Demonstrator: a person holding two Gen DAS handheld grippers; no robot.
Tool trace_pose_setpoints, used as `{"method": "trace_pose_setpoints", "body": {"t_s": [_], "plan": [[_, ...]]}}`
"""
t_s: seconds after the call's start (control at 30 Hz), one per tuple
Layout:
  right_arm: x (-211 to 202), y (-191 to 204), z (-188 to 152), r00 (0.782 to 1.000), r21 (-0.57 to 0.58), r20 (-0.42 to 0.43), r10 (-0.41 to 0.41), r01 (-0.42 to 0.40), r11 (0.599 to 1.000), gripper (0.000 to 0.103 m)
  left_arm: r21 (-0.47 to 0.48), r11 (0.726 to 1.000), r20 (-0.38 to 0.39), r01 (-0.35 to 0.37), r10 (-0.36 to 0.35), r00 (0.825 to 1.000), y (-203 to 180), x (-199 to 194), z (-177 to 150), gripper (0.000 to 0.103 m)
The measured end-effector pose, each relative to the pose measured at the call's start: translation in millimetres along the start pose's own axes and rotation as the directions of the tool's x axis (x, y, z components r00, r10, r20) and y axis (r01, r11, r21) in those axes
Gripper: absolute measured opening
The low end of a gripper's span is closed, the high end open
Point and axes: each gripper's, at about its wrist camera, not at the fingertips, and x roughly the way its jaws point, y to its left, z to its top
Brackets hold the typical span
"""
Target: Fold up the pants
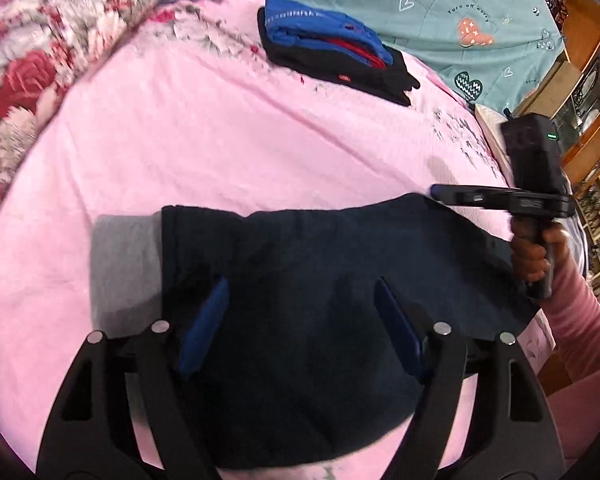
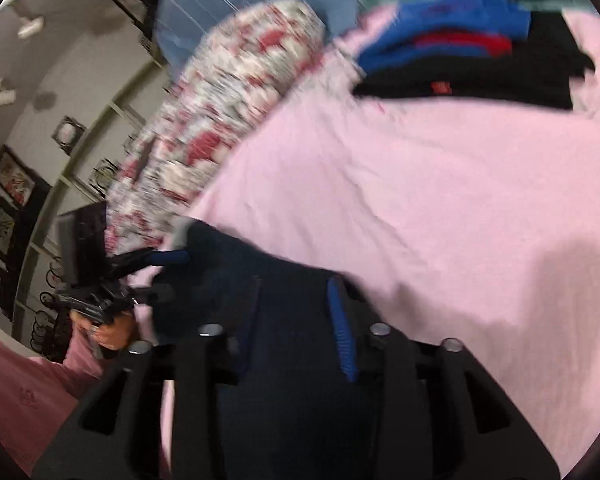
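Dark navy pants [image 1: 300, 280] lie folded on the pink bedsheet [image 1: 220, 140], with both grippers over them

The left gripper [image 1: 300, 304] hovers with its blue-padded fingers [image 1: 204, 320] spread wide over the dark cloth, gripping nothing that can be seen; its fingertips are hard to separate from the fabric. The right gripper [image 2: 296, 320] also stands spread over the pants [image 2: 284, 360], but that view is blurred, so whether the pads touch the cloth cannot be told. A grey lining or cuff [image 1: 124, 264] peeks out at the pants' left edge. Behind, a folded stack of blue, red and black clothes [image 1: 332, 52] sits well apart, near a floral pillow [image 1: 52, 40] and a teal blanket [image 1: 440, 8]. A pink sleeve [image 1: 580, 320] is cut off by the frame edge
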Motion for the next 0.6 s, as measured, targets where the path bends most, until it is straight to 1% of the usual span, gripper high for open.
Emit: {"method": "trace_pose_setpoints", "body": {"t_s": [0.03, 0.07, 0.1, 0.13, 0.17, 0.2, 0.23, 0.27, 0.3, 0.33, 0.4, 0.43, 0.47, 0.5, 0.53, 0.57, 0.6], "plan": [[-6, 10, -8, 0.999, -0.011, 0.021, 0.028, -0.028, 1.000, 0.052, 0.022, 1.000, 0.019, -0.015, 0.015, 1.000, -10, -4, -2, 0.101], [-7, 20, -19, 0.999, -0.019, 0.011, 0.049, -0.049, 0.999, 0.052, 0.042, 0.999, 0.027, -0.008, 0.006, 1.000, -20, -5, -4, 0.101], [-5, 27, -30, 0.999, -0.025, -0.013, 0.052, -0.052, 0.998, 0.052, 0.075, 0.997, 0.015, 0.027, -0.028, 0.999, -34, -1, -7, 0.101], [-2, 30, -38, 0.999, -0.037, -0.031, 0.044, -0.045, 0.998, 0.052, 0.094, 0.995, 0.000, 0.046, -0.046, 0.999, -44, 7, -9, 0.101], [-1, 31, -51, 0.999, -0.063, -0.054, -0.001, -0.002, 0.998, 0.052, 0.109, 0.993, -0.015, 0.042, -0.041, 0.999, -52, 15, -12, 0.101], [-4, 26, -62, 0.995, -0.084, -0.070, -0.071, 0.065, 0.994, 0.052, 0.119, 0.993, -0.042, -0.004, 0.009, 0.999, -56, 29, -17, 0.101], [-11, 13, -73, 0.981, -0.088, -0.083, -0.176, 0.168, 0.982, 0.052, 0.121, 0.992, -0.060, -0.043, 0.050, 0.997, -57, 39, -19, 0.101], [-22, -3, -81, 0.958, -0.074, -0.090, -0.274, 0.268, 0.961, 0.052, 0.129, 0.989, -0.058, -0.071, 0.079, 0.995, -56, 44, -22, 0.101], [-37, -20, -90, 0.942, -0.051, -0.080, -0.326, 0.323, 0.945, 0.037, 0.152, 0.984, -0.041, -0.094, 0.101, 0.994, -59, 44, -26, 0.101], [-59, -38, -98, 0.948, -0.007, -0.055, -0.314, 0.314, 0.949, 0.037, 0.169, 0.979, -0.038, -0.113, 0.121, 0.992, -62, 44, -28, 0.101], [-110, -68, -113, 0.898, 0.126, -0.021, -0.439, 0.438, 0.890, 0.038, 0.182, 0.972, -0.039, -0.148, 0.158, 0.987, -66, 43, -31, 0.101], [-147, -76, -123, 0.873, 0.195, 0.031, -0.486, 0.472, 0.860, 0.039, 0.181, 0.970, -0.039, -0.160, 0.170, 0.985, -67, 44, -30, 0.101], [-176, -78, -133, 0.859, 0.235, 0.087, -0.505, 0.475, 0.848, 0.040, 0.179, 0.969, -0.040, -0.171, 0.181, 0.983, -70, 44, -29, 0.101], [-209, -79, -146, 0.832, 0.283, 0.155, -0.533, 0.479, 0.831, 0.043, 0.171, 0.970, -0.040, -0.172, 0.182, 0.983, -72, 43, -26, 0.101], [-228, -80, -154, 0.804, 0.317, 0.189, -0.564, 0.494, 0.810, 0.052, 0.164, 0.975, -0.039, -0.152, 0.161, 0.986, -74, 42, -24, 0.101], [-259, -82, -168, 0.734, 0.381, 0.226, -0.641, 0.539, 0.751, 0.058, 0.151, 0.982, -0.035, -0.114, 0.120, 0.992, -78, 40, -22, 0.101], [-275, -86, -178, 0.690, 0.412, 0.225, -0.688, 0.572, 0.709, 0.060, 0.134, 0.988, -0.028, -0.082, 0.087, 0.996, -77, 36, -19, 0.101]]}}
